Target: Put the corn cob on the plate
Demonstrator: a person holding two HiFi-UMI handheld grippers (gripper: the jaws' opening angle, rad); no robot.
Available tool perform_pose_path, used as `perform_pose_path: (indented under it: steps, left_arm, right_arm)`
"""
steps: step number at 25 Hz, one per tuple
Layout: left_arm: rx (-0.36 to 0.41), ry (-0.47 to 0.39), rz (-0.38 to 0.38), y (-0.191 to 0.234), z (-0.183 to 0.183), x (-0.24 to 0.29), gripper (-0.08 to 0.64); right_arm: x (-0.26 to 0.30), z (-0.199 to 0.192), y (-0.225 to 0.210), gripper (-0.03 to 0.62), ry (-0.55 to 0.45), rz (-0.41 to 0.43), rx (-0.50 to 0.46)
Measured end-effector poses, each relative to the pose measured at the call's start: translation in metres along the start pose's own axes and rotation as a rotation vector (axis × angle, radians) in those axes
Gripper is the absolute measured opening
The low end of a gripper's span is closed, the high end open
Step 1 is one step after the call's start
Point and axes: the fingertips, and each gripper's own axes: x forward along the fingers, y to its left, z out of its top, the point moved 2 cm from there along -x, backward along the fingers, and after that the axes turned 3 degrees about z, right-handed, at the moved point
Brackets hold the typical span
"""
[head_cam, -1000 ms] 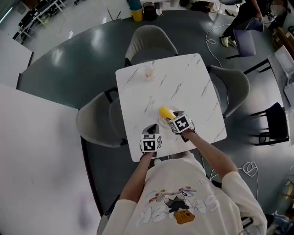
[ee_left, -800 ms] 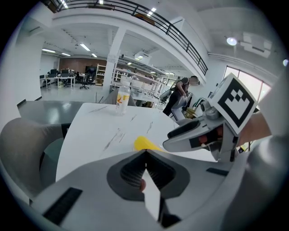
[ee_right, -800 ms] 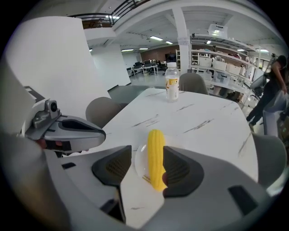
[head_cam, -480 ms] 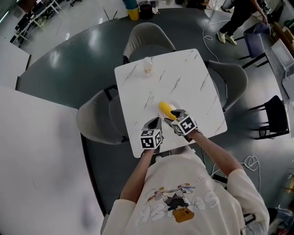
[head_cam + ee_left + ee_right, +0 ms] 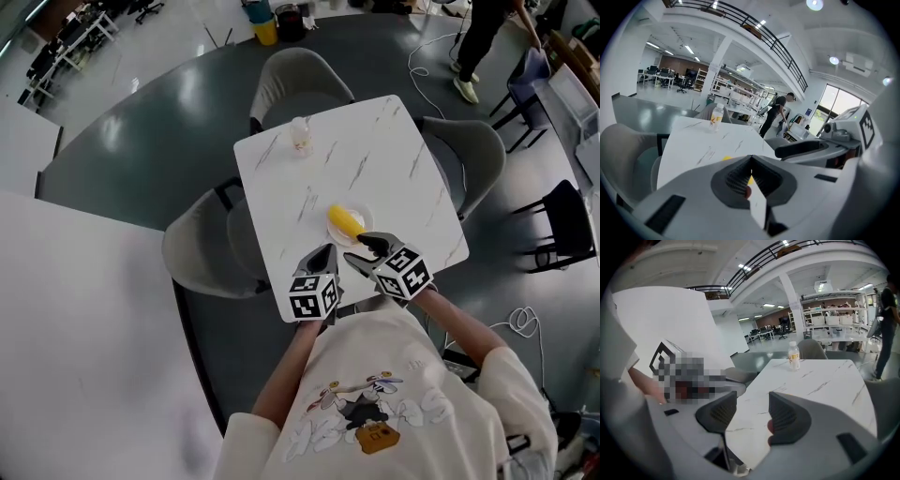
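Note:
A yellow corn cob (image 5: 344,221) lies on a small white plate (image 5: 365,222) on the near half of the white marble table (image 5: 375,159). My right gripper (image 5: 366,250) sits just short of the plate, apart from the corn. In the right gripper view it (image 5: 751,404) stands open with only tabletop between its pads. My left gripper (image 5: 323,257) hovers at the table's near edge, left of the plate. In the left gripper view its jaws (image 5: 751,160) are shut and hold nothing, and a sliver of the corn cob (image 5: 726,158) shows past them.
A small clear bottle (image 5: 300,136) stands at the table's far left, also seen as the bottle (image 5: 793,356) in the right gripper view. Grey chairs (image 5: 300,80) ring the table on the far, right and left sides. A black chair (image 5: 562,225) stands to the right.
Both grippers have drawn back toward the person. The right gripper, which was at the corn, now stands apart from it. The corn stays on the plate.

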Motion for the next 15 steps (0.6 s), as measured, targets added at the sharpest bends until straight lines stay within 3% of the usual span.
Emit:
perform_pose_path:
  steps: [7, 15]
  left_arm:
    - [-0.017, -0.075, -0.071, -0.027, 0.021, -0.036, 0.006]
    - [-0.045, -0.075, -0.117, -0.05, 0.007, -0.081, 0.006]
  right_arm:
    - [-0.034, 0.019, 0.024, 0.218, -0.081, 0.029, -0.01]
    - [-0.068, 0.024, 0.052, 0.218, -0.147, 0.046, -0.005]
